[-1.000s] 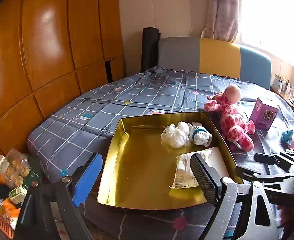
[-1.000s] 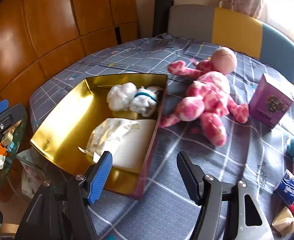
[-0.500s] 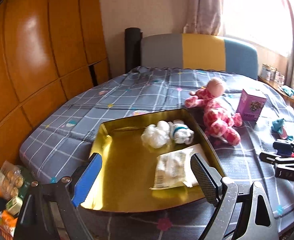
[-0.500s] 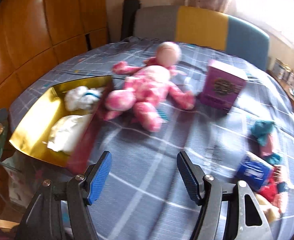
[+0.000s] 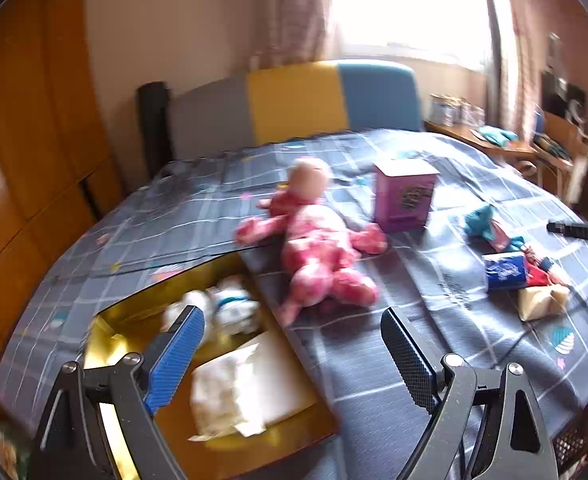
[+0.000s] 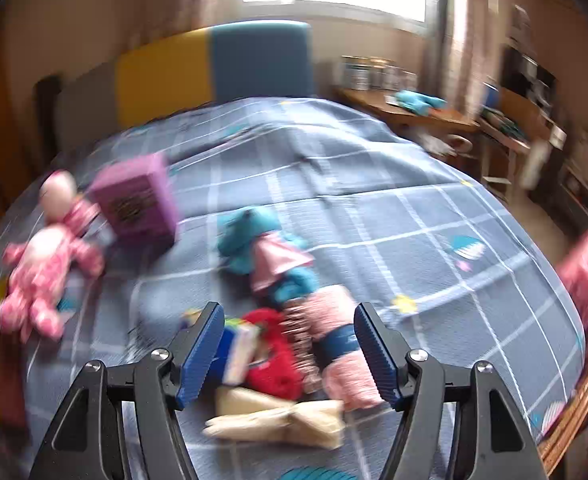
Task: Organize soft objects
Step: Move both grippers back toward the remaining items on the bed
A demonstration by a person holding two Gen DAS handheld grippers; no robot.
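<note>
Right gripper [image 6: 287, 348] now swung from gold tray [image 5: 229, 444] over to small soft toys [image 6: 289, 320], jaws apart, ready to grab; left gripper [image 5: 294, 354] jaws apart too.

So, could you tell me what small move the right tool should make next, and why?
Probably ease the right tool down and forward onto the pink rolled cloth, then close. Its jaws stand open and empty, with that cloth and the red soft item framed between them on the bed. The gold tray already holds other soft items.
</note>
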